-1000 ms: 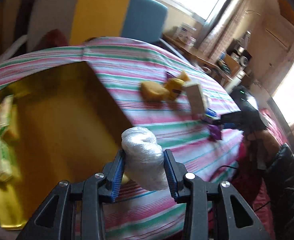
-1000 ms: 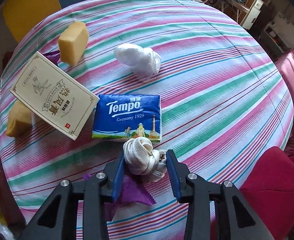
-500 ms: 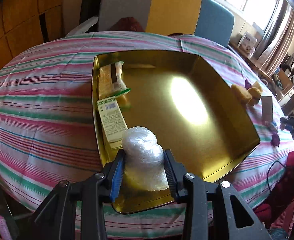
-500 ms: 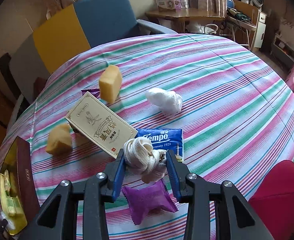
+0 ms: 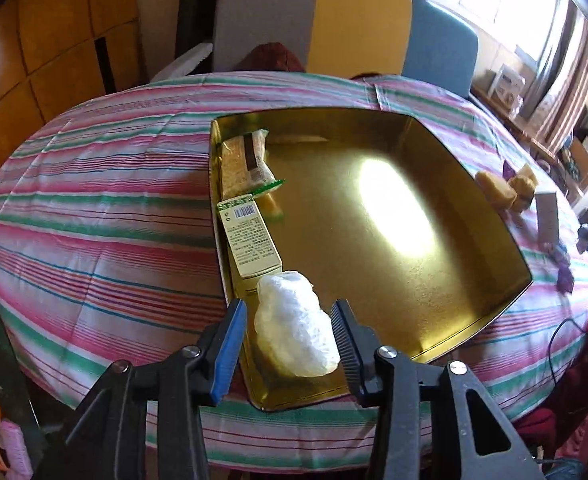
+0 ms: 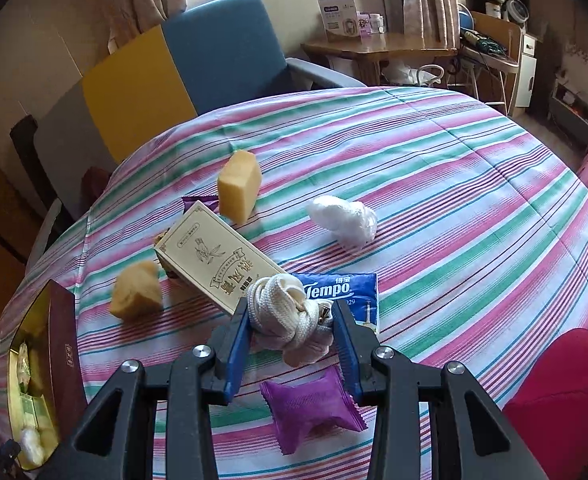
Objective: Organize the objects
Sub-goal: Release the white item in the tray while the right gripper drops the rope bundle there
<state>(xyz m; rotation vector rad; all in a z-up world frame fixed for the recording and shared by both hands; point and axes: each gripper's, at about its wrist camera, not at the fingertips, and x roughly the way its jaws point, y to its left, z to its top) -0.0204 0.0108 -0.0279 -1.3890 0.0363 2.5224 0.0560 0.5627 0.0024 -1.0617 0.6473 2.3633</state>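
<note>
My left gripper [image 5: 290, 332] stands open over the near corner of the gold tray [image 5: 489, 312]. A white plastic bag wad [image 5: 294, 330] lies between its jaws on the tray floor, free of both pads. A green-labelled box [image 5: 250, 240] and a snack packet [image 5: 242, 160] lie along the tray's left wall. My right gripper [image 6: 292, 330] is shut on a bundle of white cord [image 6: 288, 320] and holds it above the striped tablecloth [image 6: 453, 200].
On the cloth lie a cream box [image 6: 218, 256], a blue Tempo tissue pack [image 6: 341, 292], two yellow sponges [image 6: 240, 186] [image 6: 136, 294], another white bag wad [image 6: 343, 220] and a purple packet [image 6: 313, 408]. The tray [image 6: 34, 360] shows at far left. Chairs stand behind the table.
My left gripper swung from the table over the gold tray, opened and let the bag wad down into the tray. My right gripper lifted the cord bundle and tilted up.
</note>
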